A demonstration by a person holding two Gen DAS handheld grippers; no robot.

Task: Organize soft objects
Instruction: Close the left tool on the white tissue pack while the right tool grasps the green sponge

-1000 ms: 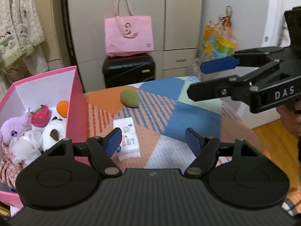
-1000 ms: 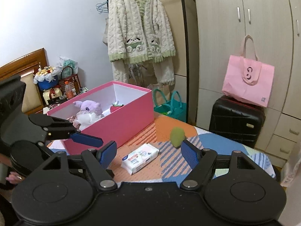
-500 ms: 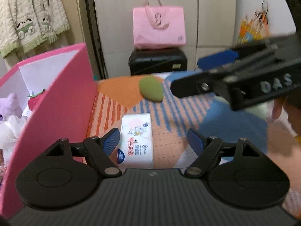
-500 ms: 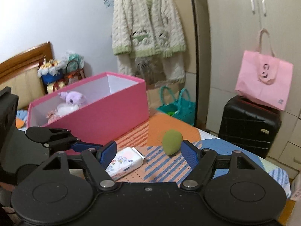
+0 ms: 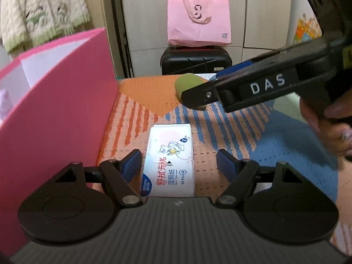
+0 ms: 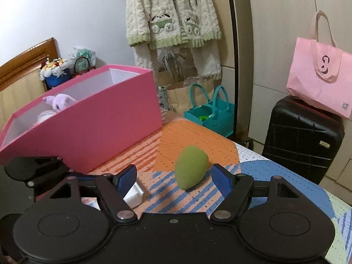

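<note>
**Op:** While both tools are low over the patchwork cloth (image 5: 275,149), here's what I see. My left gripper (image 5: 178,161) has its jaws spread wide, nothing between the pads, and the wet-wipes pack (image 5: 170,160) lies flat on the cloth in the gap between them, closer to the left pad.

**Eng:** Touching?

**Op:** Can't tell. The left pad looks just beside the pack's edge, the right pad is clearly apart from it.

**Eng:** Right side?

**Op:** My right gripper (image 6: 173,177) is also spread wide and holds nothing. The green sponge (image 6: 191,167), egg-shaped, sits on the cloth between the fingertips, nearer the right one. Contact not visible from the right wrist view. From the left wrist view the right tool's finger covers part of the sponge (image 5: 187,83).

**Eng:** Box?

**Op:** The pink box (image 6: 99,121) stands on the cloth to the left of both items, near the pack. A purple plush (image 6: 60,101) pokes above its rim, something white beside it; rest of the contents hidden by the wall.

**Eng:** Background?

**Op:** Pink tote bag (image 5: 198,22) on a black suitcase (image 5: 195,61) against the wardrobe, cream cardigan (image 6: 171,11) hanging, teal basket (image 6: 209,112) on the floor.
</note>
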